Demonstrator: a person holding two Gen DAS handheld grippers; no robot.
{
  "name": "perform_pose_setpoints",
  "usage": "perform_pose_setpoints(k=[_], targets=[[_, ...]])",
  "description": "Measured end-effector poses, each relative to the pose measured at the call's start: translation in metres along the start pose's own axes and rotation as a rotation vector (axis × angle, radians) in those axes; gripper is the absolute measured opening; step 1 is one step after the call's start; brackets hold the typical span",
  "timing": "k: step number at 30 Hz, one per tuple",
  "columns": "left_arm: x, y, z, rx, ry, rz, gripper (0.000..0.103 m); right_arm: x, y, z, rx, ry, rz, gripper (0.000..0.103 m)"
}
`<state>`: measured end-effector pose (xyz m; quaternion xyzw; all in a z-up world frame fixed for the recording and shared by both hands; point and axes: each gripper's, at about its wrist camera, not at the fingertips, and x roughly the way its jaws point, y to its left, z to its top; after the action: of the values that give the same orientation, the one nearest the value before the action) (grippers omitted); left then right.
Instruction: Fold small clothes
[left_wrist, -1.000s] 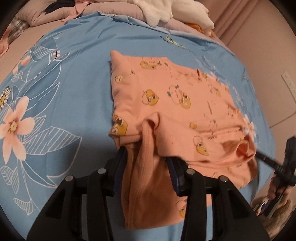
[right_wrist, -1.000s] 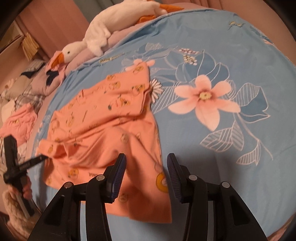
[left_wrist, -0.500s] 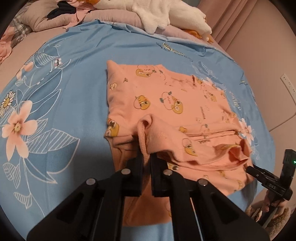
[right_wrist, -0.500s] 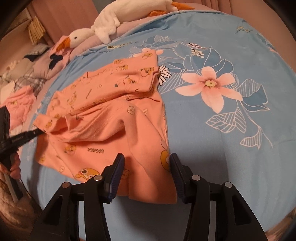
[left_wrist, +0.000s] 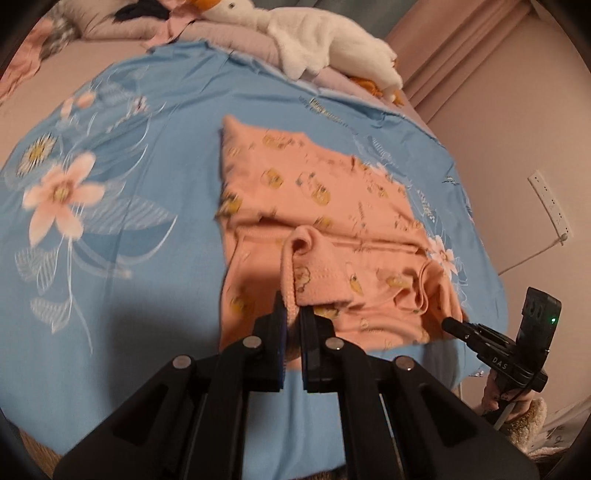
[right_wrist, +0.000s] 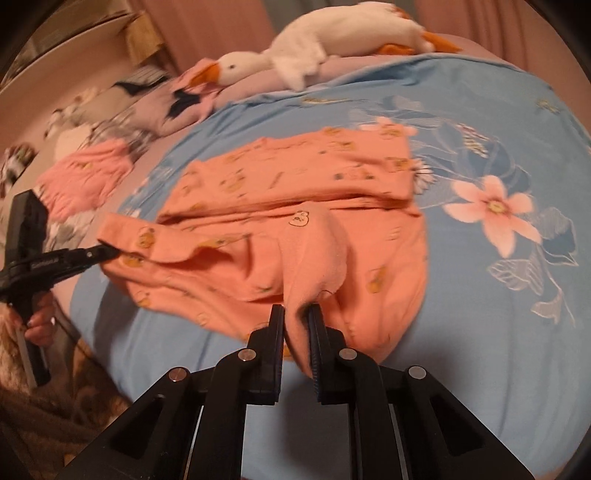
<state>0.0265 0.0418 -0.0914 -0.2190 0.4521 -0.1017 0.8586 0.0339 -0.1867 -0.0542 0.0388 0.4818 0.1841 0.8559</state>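
Lying on the blue floral bedsheet (left_wrist: 155, 110), the orange printed garment (left_wrist: 314, 192) is partly doubled over, its near edge lifted in two places. The left gripper (left_wrist: 291, 325) is pinching a ribbed hem between nearly closed jaws. The right gripper (right_wrist: 297, 325) is closing its jaws on a bunched fold of the same cloth, which is sitting between the pads. The left wrist view is showing the right gripper at the garment's far corner, a wall socket (left_wrist: 550, 203) behind it. The right wrist view alone is showing the hand (right_wrist: 38, 321) gripping the left tool's handle, a pink folded cloth (right_wrist: 88, 173) off the sheet, and the plush goose (right_wrist: 314, 48) with its head and beak.
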Motion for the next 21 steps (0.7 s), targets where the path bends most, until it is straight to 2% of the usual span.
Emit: perform_pose_setpoints(k=[5,8,11,12,13,15,21], targets=[[0.008,0.012,-0.009,-0.034,0.026,0.022,0.006,0.010,0.002,0.010,0.002,0.005,0.008,0.015],[0.013,0.012,-0.007,-0.012,0.023,0.055,0.006,0.017,0.002,0.017,0.000,0.026,0.005,0.016],[0.023,0.014,-0.001,-0.009,0.039,0.062,0.006,0.020,-0.001,0.023,0.009,0.035,0.027,0.027],[0.025,0.015,0.001,-0.012,0.045,0.061,0.006,0.021,-0.004,0.026,0.022,0.038,0.031,0.036],[0.029,0.017,0.005,-0.015,0.051,0.054,0.006,0.022,-0.006,0.029,0.031,0.036,0.033,0.039],[0.034,0.021,0.009,-0.032,0.060,0.044,0.006,0.021,-0.011,0.034,0.041,0.029,0.040,0.039],[0.047,0.028,0.021,-0.066,0.084,0.002,0.020,0.027,-0.023,0.052,0.104,0.016,0.128,0.039]])
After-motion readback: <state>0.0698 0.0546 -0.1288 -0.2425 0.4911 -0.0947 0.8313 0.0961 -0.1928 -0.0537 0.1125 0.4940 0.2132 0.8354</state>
